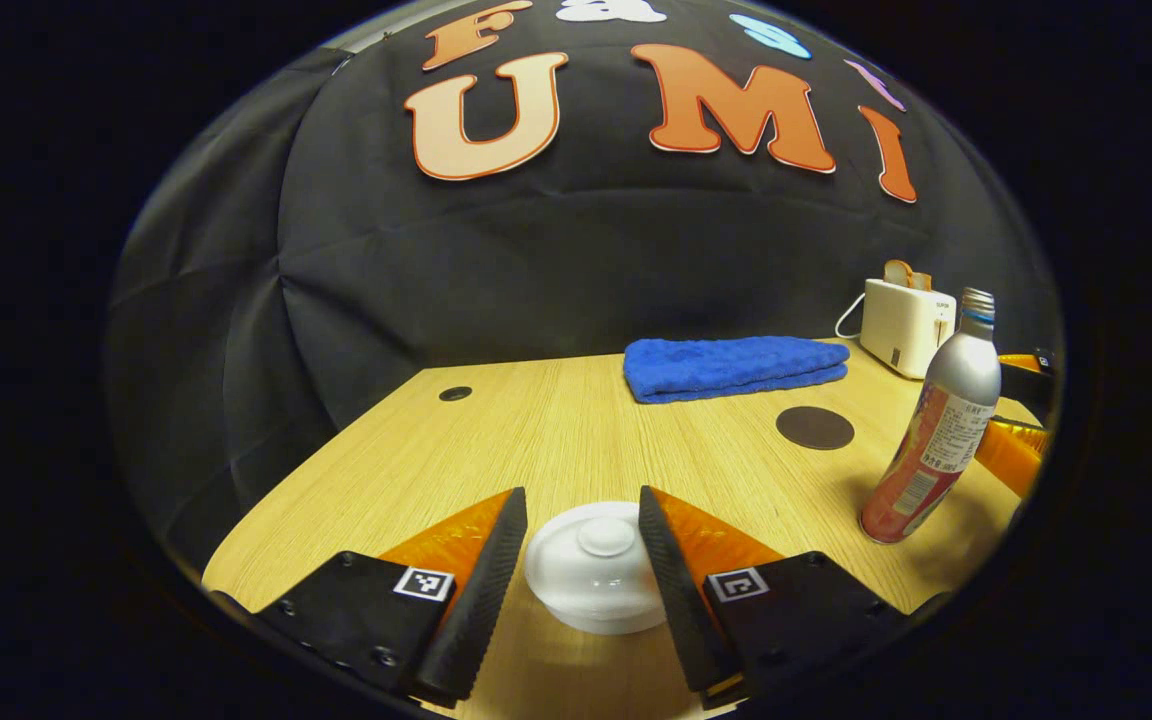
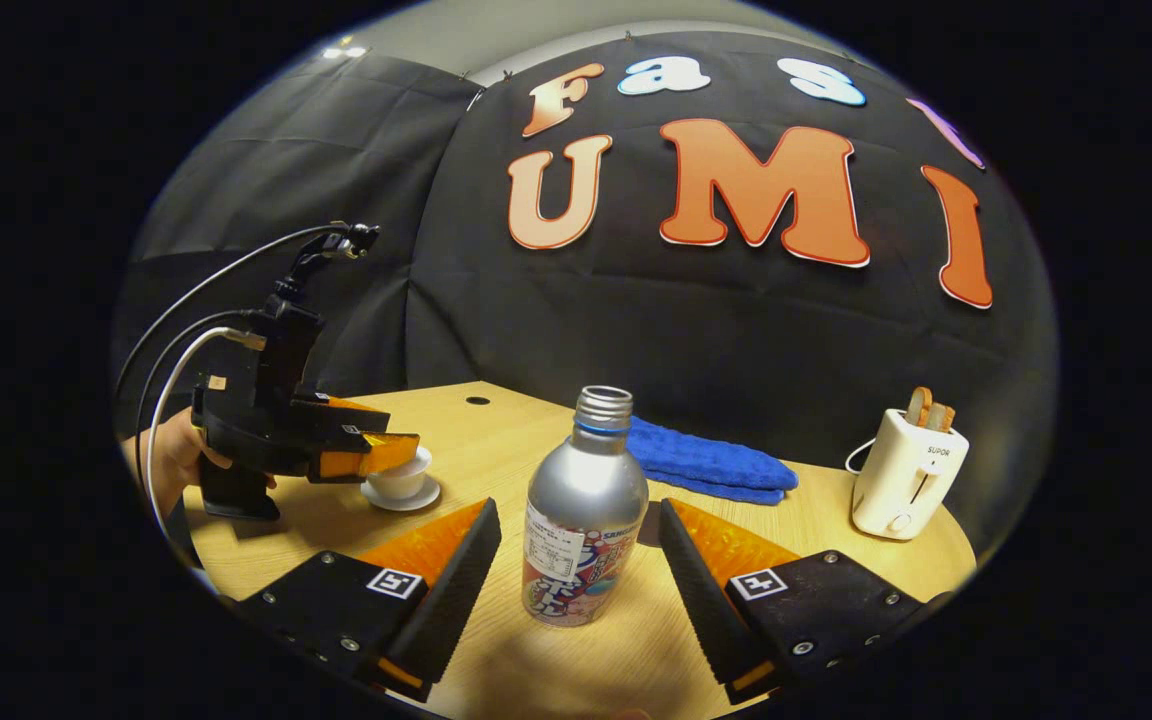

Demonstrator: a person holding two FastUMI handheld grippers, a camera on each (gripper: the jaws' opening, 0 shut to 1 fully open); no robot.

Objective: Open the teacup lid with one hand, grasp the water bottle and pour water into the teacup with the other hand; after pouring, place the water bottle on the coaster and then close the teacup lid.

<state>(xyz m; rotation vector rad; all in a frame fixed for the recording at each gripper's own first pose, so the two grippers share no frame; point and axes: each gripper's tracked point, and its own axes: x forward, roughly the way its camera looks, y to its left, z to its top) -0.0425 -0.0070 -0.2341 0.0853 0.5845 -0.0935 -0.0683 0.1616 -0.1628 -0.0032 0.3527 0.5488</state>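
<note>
Teacup lid [image 1: 596, 560] between wide left jaws — water bottle [image 2: 581, 510] between right.

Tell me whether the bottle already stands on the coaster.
No: the bottle stands on bare table, apart from the coaster.

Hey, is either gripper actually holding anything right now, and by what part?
Nothing is held. The left gripper is open around the teacup lid; the right gripper is open around the water bottle.
</note>
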